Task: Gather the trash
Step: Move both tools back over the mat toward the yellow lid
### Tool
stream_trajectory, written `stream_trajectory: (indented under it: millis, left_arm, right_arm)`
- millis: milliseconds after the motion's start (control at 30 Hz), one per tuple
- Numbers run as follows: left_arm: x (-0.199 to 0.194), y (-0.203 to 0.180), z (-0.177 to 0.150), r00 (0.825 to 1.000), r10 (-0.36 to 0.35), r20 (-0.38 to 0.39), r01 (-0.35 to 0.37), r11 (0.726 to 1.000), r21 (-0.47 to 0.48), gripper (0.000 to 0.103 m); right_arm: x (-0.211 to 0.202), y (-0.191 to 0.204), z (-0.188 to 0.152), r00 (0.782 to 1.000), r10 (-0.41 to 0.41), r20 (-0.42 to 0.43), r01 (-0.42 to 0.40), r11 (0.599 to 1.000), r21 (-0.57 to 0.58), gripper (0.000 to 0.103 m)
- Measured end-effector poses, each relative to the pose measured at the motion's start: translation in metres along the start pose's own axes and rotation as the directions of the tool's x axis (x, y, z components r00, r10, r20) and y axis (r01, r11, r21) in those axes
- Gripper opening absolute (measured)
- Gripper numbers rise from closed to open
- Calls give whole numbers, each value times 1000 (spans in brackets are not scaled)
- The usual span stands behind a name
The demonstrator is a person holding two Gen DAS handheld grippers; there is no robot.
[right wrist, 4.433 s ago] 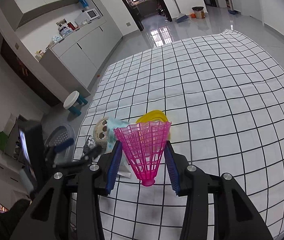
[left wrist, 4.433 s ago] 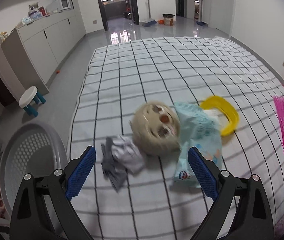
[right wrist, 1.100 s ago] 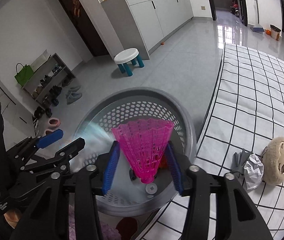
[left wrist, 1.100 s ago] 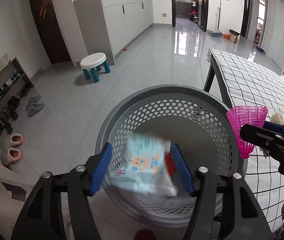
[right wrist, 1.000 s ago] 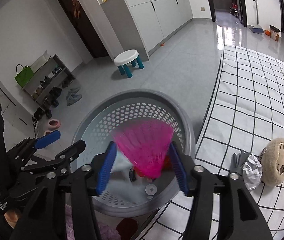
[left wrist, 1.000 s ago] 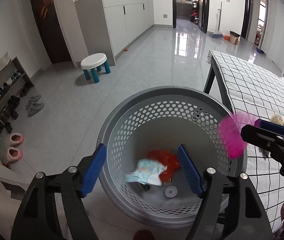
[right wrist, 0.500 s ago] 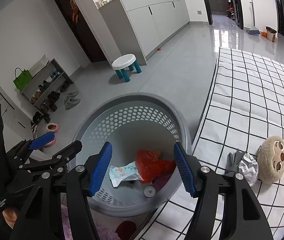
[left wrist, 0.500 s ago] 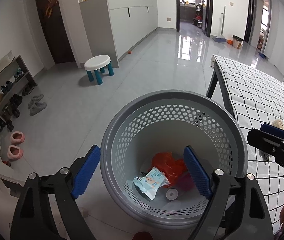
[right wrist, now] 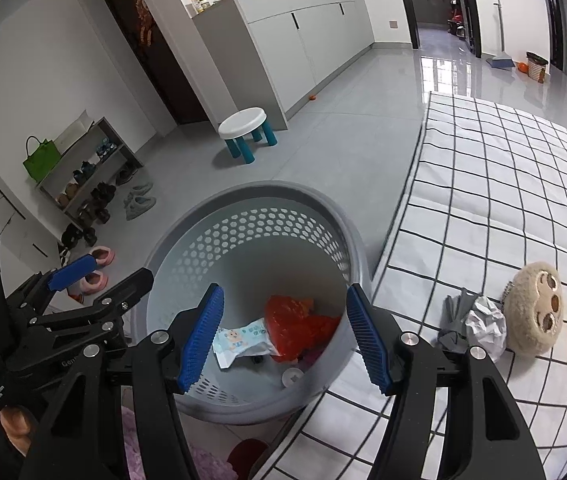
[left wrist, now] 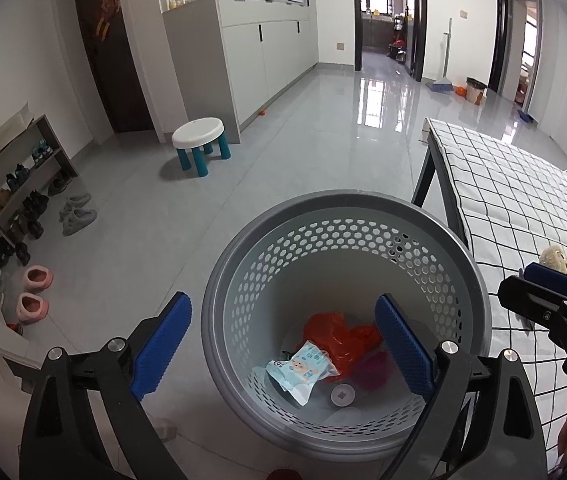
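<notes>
Trash lies at the bottom of the grey perforated basket [left wrist: 343, 240]: a light-blue wipes packet [left wrist: 301, 372] against a crumpled red bag [left wrist: 335, 334], with the pink shuttlecock [left wrist: 369, 370] half hidden beside them; both tongs hang over the rim, probably so that drops fall inside. Left gripper [left wrist: 283, 350] is empty with its jaws opening; right gripper [right wrist: 283, 334] stands released and empty too; a second ago it carried the shuttlecock and the packet was falling. Crumpled paper [right wrist: 483, 320] and a grey scrap [right wrist: 454, 312] wait on the checked bed [right wrist: 503, 184] beside a plush toy [right wrist: 536, 308].
</notes>
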State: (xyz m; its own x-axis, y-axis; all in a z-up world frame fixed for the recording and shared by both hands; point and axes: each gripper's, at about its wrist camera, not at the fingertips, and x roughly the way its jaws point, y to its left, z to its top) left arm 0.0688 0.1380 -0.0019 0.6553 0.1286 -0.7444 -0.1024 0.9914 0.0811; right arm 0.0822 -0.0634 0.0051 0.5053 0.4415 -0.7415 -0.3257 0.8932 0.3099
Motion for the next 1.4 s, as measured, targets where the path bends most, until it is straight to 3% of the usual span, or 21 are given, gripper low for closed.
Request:
stream_trajectory:
  millis: [500, 700, 1067, 1400]
  left_arm:
    - [-28, -23, -15, 998, -57, 39, 56, 998, 23, 91]
    - [-41, -59, -34, 994, -108, 35, 103, 988, 112, 91]
    - [-62, -133, -54, 972, -232, 27, 221, 952, 213, 91]
    - [-61, -183, -67, 962, -275, -2, 266, 929, 257, 91]
  right_arm:
    - [-56, -46, -41, 996, -73, 44, 67, 989, 132, 62]
    - [-101, -81, -67, 988, -129, 82, 108, 968, 227, 62]
    - [-165, -155, -111, 954, -291, 73, 249, 902, 353, 63]
    - [-172, -201, -116, 927, -374, 22, 343, 871, 352, 63]
